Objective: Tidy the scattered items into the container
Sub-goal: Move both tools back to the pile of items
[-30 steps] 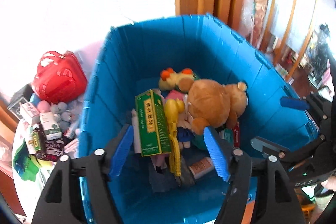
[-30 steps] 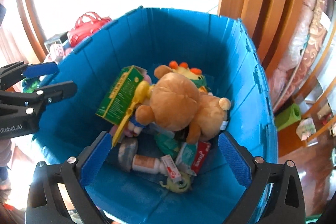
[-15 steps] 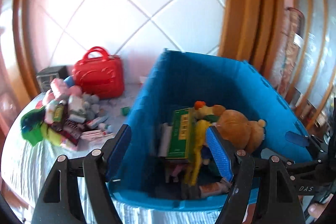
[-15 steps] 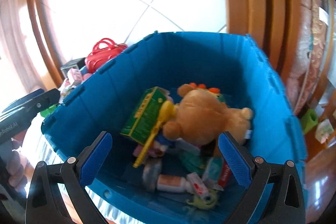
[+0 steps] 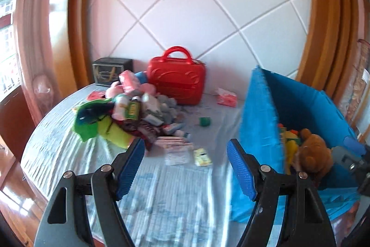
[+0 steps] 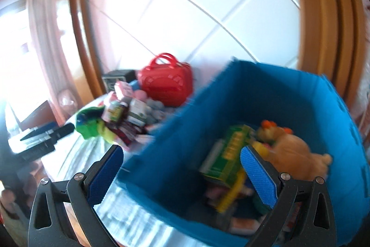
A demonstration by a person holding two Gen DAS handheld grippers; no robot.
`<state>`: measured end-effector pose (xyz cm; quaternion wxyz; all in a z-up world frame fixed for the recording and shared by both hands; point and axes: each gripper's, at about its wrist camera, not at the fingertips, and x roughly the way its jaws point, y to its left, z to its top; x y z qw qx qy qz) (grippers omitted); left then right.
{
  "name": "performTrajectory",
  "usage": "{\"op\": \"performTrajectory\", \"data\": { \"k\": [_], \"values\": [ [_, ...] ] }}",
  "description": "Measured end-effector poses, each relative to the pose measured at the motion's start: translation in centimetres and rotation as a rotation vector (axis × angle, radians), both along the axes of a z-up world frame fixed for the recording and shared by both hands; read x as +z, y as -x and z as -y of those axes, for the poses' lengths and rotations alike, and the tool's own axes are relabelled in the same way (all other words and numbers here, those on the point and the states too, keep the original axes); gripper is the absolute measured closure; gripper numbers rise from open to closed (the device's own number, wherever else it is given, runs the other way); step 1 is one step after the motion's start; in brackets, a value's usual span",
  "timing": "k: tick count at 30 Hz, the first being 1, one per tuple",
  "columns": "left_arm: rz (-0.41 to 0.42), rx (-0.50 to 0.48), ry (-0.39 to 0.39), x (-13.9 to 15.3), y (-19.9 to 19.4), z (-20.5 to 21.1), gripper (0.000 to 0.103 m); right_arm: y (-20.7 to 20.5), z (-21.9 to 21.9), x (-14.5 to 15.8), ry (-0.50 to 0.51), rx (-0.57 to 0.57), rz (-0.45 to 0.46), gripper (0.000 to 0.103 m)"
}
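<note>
A blue fabric bin [image 5: 259,117] [image 6: 178,145] stands on the right of the bed, holding a brown teddy bear [image 5: 314,154] [image 6: 291,154], a green box [image 6: 231,154] and other toys. A heap of scattered items [image 5: 129,110] [image 6: 122,117] lies to its left: a green plush, small boxes, bottles, packets. My left gripper [image 5: 186,166] is open over the bedsheet, with a flat packet [image 5: 177,155] and a yellow sachet [image 5: 202,156] just ahead. My right gripper [image 6: 181,175] is open at the bin's near-left wall, nothing between its fingers.
A red toy case [image 5: 177,82] [image 6: 167,82] stands by the padded wall, a dark box [image 5: 112,71] to its left. A pink packet [image 5: 226,97] and a small green cup [image 5: 204,121] lie between case and bin. The striped sheet [image 5: 171,196] spreads near me.
Both grippers swung left, away from above the bin. The left view now faces the heap on the bed; the right view has the bin on its right. Both stayed open.
</note>
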<state>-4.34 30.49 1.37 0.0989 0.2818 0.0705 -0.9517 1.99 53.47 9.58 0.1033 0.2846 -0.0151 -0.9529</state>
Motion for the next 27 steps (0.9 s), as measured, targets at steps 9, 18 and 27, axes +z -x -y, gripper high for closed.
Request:
{"op": "performTrajectory", "data": {
  "k": [9, 18, 27],
  "values": [
    [0.069, 0.033, 0.029, -3.8, -2.7, 18.7, 0.030, 2.4, 17.5, -1.2, -0.002, 0.009, 0.003, 0.000],
    [0.152, 0.044, -0.042, -6.6, -0.8, 28.1, 0.030, 6.4, 24.7, -6.0, -0.024, -0.018, 0.192, 0.000],
    [0.202, 0.080, -0.024, -7.7, 2.5, 29.8, 0.030, 12.0, 25.8, -9.8, -0.005, 0.023, 0.257, 0.000]
  ]
}}
